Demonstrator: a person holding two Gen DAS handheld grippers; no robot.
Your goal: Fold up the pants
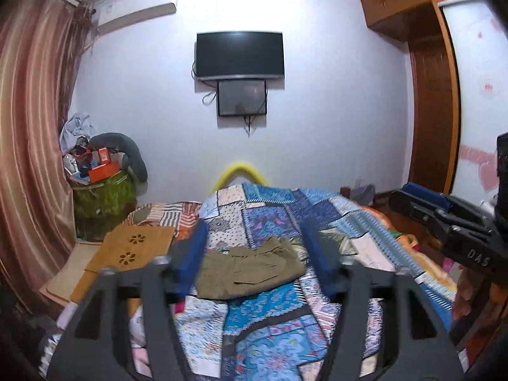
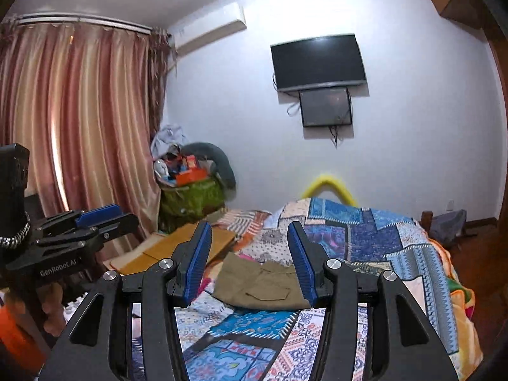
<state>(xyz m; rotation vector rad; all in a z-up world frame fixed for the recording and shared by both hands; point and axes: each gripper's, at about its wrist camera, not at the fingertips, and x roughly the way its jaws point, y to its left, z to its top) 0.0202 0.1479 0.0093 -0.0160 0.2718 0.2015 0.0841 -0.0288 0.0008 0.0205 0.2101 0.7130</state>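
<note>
Olive-green pants (image 1: 250, 270) lie folded into a compact rectangle on the patchwork quilt (image 1: 263, 324); they also show in the right wrist view (image 2: 263, 285). My left gripper (image 1: 254, 254) is open and empty, held above and short of the pants. My right gripper (image 2: 250, 254) is open and empty too, likewise held back from the pants. The right gripper also shows at the right edge of the left wrist view (image 1: 422, 197), and the left gripper at the left of the right wrist view (image 2: 95, 219).
The quilt (image 2: 365, 231) covers the bed. A brown folding board (image 1: 136, 247) lies at the bed's left. A green bin (image 1: 101, 197) piled with clutter stands by the curtain (image 1: 31, 127). A TV (image 1: 239, 55) hangs on the far wall. A wooden wardrobe (image 1: 431, 101) stands right.
</note>
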